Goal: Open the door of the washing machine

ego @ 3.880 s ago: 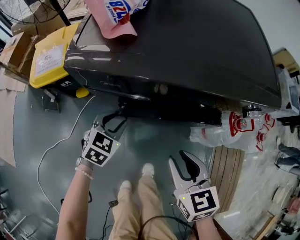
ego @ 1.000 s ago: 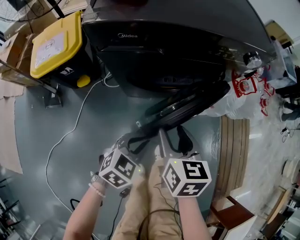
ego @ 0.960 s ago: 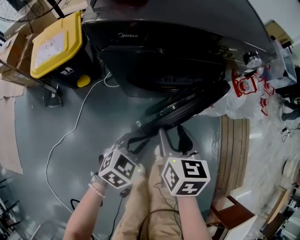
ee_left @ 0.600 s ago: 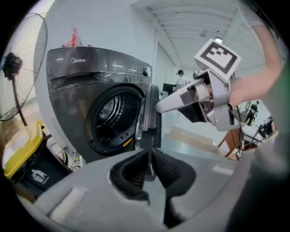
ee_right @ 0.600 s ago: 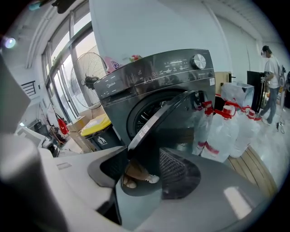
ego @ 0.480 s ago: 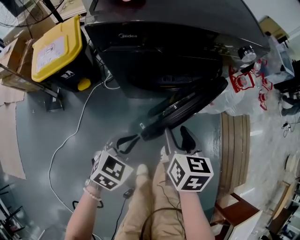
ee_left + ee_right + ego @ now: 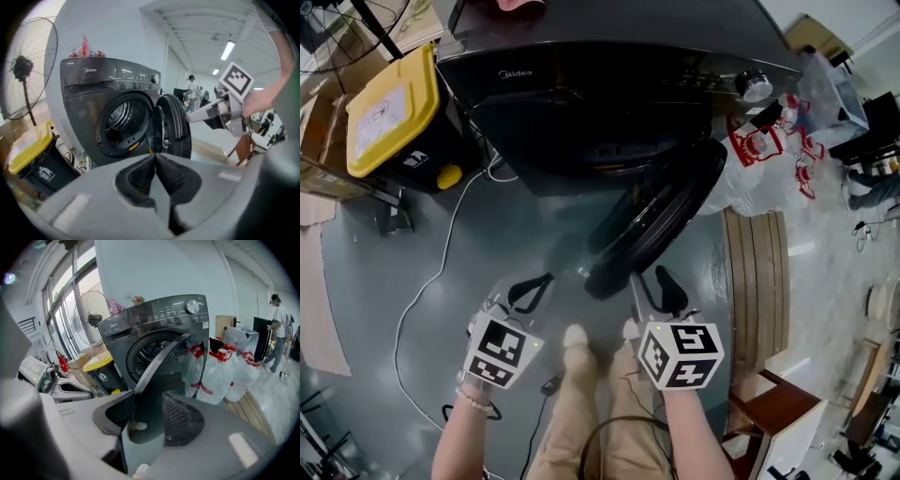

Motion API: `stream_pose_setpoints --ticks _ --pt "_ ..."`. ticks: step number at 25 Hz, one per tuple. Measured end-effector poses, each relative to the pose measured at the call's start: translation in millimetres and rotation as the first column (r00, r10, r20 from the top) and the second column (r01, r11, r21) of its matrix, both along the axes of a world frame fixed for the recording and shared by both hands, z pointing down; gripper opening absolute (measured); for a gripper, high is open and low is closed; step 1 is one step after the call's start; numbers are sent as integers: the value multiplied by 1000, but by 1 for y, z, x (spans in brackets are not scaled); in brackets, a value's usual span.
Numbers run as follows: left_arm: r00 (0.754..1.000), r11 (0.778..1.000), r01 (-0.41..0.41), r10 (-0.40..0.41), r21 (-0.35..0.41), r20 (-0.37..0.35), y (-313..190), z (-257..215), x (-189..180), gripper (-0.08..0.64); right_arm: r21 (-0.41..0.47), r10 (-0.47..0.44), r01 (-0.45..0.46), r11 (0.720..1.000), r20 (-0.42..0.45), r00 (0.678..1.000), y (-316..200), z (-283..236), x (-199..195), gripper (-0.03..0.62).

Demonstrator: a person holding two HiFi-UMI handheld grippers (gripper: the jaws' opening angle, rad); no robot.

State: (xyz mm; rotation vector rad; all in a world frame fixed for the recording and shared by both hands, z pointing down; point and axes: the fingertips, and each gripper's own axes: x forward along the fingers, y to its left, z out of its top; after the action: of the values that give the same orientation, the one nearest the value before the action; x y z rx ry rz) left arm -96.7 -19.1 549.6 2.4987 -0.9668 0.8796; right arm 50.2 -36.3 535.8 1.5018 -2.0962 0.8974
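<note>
Head view: the washing machine (image 7: 609, 84) stands on the floor (image 7: 412, 281) at its far side. Its door (image 7: 661, 220) is swung out; its long axis runs from the hinge side at the machine's front down toward me. The free edge ends at the right hand-held gripper (image 7: 653, 281). The left hand-held gripper (image 7: 530, 291) sits to the left of that edge, apart from it.

Left gripper view: the jaws are pressed together with nothing between them. The drum (image 7: 119, 117) is exposed (the door stands roughly edge-on to the opening).

Right gripper view: the door's rim stands between the jaws, which have just been closing; both pads appear to bear on it. I judge the right hand is the one placed to swing the door wider, away from the opening.
</note>
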Motion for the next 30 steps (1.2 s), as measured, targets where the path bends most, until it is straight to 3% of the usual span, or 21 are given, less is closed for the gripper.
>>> stream_pose_setpoints --ticks 11,30 --pt "1000 1000 13 -13 -2 -20 20 -21 28 -5 -16 -11 9 1000 -120 993 49 -2 69 78" --pt "996 997 78 -77 26 -46 23 -53 70 -5 -33 93 -107 994 -288 953 78 0 217 32"
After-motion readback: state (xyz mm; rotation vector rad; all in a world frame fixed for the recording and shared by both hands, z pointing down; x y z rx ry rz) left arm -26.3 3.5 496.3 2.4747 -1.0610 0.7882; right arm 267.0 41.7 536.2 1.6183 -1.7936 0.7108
